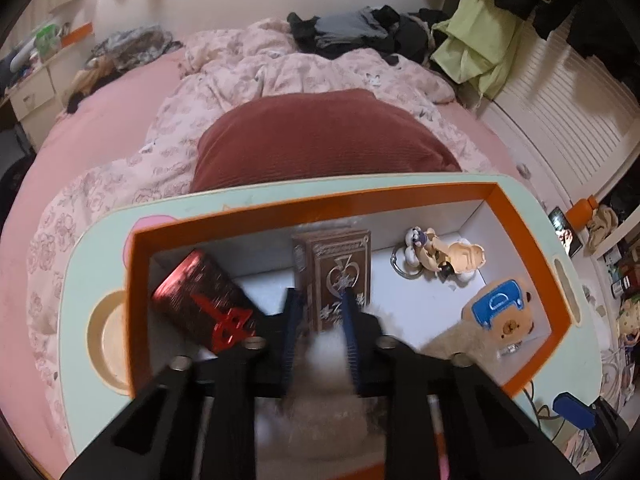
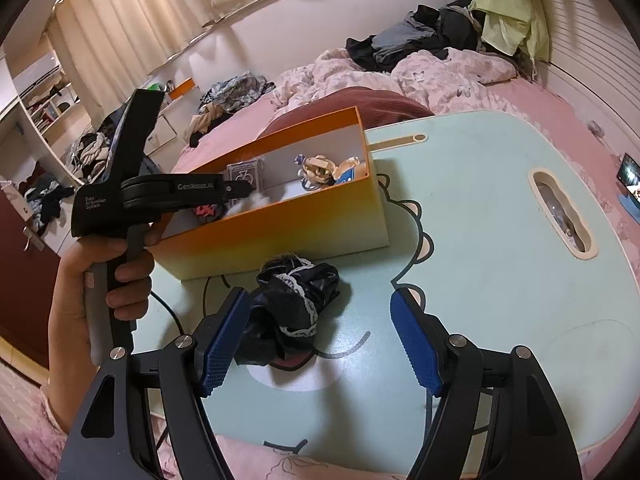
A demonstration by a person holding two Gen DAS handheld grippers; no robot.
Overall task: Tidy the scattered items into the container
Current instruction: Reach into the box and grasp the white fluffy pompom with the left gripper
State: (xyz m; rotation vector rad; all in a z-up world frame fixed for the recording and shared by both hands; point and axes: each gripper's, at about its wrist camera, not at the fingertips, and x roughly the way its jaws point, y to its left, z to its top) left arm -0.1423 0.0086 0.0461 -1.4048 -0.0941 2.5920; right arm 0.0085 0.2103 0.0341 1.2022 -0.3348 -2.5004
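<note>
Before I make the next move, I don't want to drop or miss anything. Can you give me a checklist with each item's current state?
1. Left tool shut on the white fluffy item: ok.
2. Left tool above the inside of the orange box: ok.
3. Bare box floor under the fluffy item: cannot tell, the tool hides it.
4. Right tool open: ok.
5. Black lace cloth between the right tool's fingers: ok, though closer to the picture-left finger.
6. All items in the box: not ok, the cloth lies on the table.
</note>
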